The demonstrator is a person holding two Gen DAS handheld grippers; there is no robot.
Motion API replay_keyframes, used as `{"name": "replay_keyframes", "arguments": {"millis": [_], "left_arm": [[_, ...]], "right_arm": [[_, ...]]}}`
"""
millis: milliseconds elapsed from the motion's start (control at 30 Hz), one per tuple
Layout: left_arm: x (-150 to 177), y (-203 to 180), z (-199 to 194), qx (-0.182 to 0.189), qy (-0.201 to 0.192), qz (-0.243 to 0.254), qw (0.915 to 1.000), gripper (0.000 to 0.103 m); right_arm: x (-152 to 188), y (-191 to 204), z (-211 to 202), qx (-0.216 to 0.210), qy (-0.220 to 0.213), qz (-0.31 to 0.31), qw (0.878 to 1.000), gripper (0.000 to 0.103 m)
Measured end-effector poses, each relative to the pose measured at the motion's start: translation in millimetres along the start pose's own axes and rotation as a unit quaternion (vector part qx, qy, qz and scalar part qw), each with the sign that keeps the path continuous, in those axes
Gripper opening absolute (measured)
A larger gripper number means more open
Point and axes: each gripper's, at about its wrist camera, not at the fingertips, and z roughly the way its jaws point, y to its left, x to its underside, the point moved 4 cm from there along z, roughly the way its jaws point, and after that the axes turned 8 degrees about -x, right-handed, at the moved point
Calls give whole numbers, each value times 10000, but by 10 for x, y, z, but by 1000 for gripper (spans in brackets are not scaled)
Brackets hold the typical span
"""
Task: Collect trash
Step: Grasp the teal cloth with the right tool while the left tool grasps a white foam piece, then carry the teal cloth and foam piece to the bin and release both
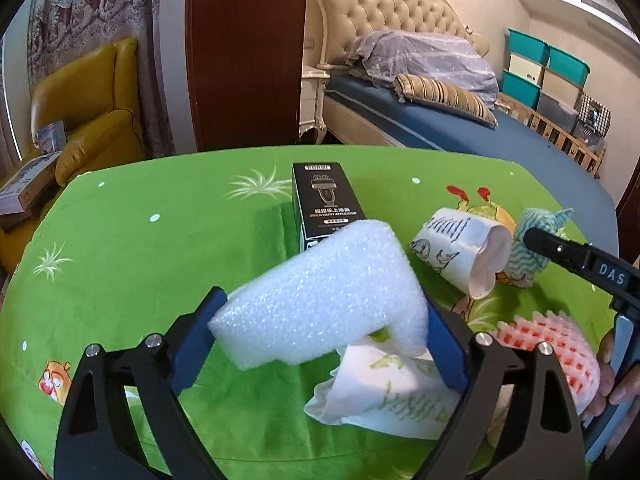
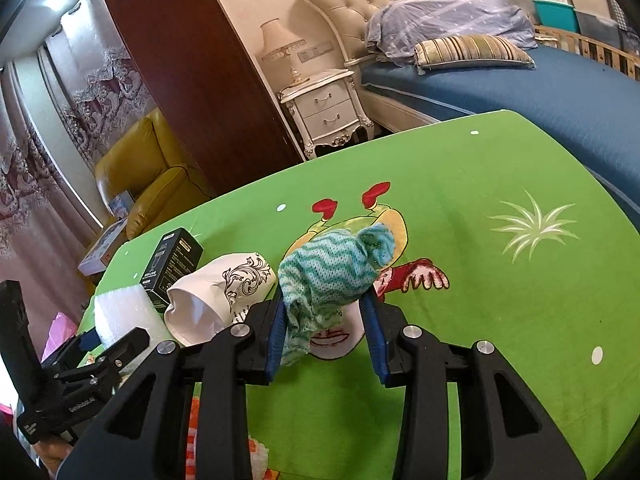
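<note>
A white foam block (image 1: pixel 320 292) lies across the jaws of my left gripper (image 1: pixel 324 304), and both blue pads touch its ends. It hangs tilted above a crumpled printed paper (image 1: pixel 384 396) on the green tablecloth (image 1: pixel 160 260). My right gripper (image 2: pixel 325 300) is shut on a teal wavy cloth (image 2: pixel 328 280), held just over the tablecloth (image 2: pixel 520 300). The left wrist view shows the same cloth (image 1: pixel 524 252) at the right, with a finger (image 1: pixel 560 250) of the right gripper over it. A dented white paper cup (image 1: pixel 460 252) (image 2: pixel 224 296) lies on its side between the two grippers.
A black product box (image 1: pixel 326 204) (image 2: pixel 172 264) lies behind the foam. A pink-and-white foam net (image 1: pixel 552 356) sits at the table's near right, by a hand (image 1: pixel 616 380). Beyond the table are a bed (image 2: pixel 520 80), a nightstand (image 2: pixel 328 112) and a yellow armchair (image 1: pixel 84 108).
</note>
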Motion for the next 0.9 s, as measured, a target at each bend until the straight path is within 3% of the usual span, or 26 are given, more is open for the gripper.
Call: {"name": "replay_keyframes", "arguments": {"millis": [300, 600, 767, 900], "left_arm": [[-125, 56, -240, -1, -493, -209, 9986, 88], [-243, 124, -550, -257, -1035, -316, 9938, 88], [-165, 226, -831, -508, -1209, -421, 9905, 88], [14, 292, -1193, -696, -1372, -409, 9872, 88]], "right_arm": [[-10, -25, 28, 56, 32, 85, 9999, 37], [-28, -117, -2, 115, -132, 407, 9990, 37], [-40, -151, -59, 74, -308, 543, 9980, 37], [-23, 20, -242, 219, -527, 266, 9980, 37]]}}
